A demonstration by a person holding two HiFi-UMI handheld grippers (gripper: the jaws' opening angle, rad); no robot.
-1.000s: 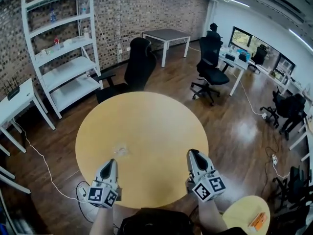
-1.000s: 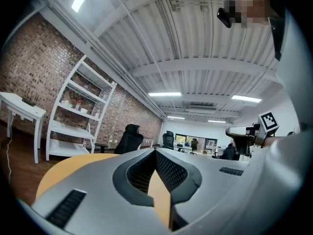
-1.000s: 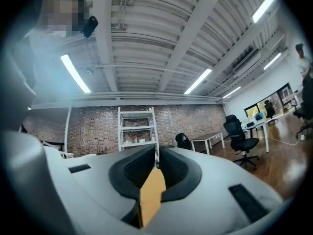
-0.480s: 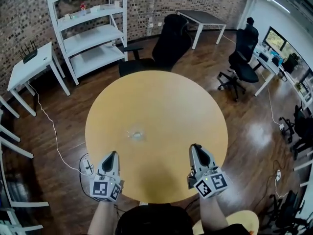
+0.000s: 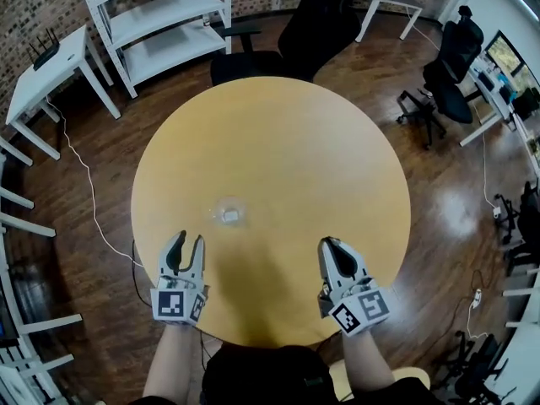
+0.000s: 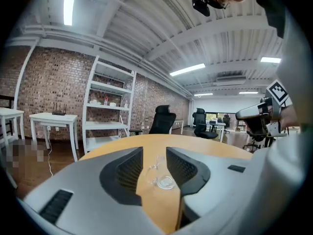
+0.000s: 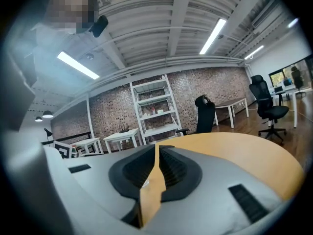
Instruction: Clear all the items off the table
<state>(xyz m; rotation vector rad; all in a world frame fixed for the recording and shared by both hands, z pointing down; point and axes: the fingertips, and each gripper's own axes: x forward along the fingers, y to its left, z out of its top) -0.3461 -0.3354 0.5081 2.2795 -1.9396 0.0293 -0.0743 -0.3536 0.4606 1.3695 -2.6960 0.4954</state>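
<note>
Left gripper [image 6: 154, 152] jaws just opened, nothing between; clear plastic item [image 6: 164, 181] ahead on table [image 6: 210, 148]

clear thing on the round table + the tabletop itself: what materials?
Clear item: transparent, the table colour shows through it, with bright glints on its edges. Likely thin clear plastic; glass not ruled out.
Round table: even light tan, matte top with only a soft sheen. Looks like wood or wood-look laminate; grain too faint to tell.

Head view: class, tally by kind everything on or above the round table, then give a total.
Clear item on the table: 1
Grippers: 2 (left gripper, jaws have just been opening, nothing between them; right gripper, shut, empty)
Total: 3
</note>
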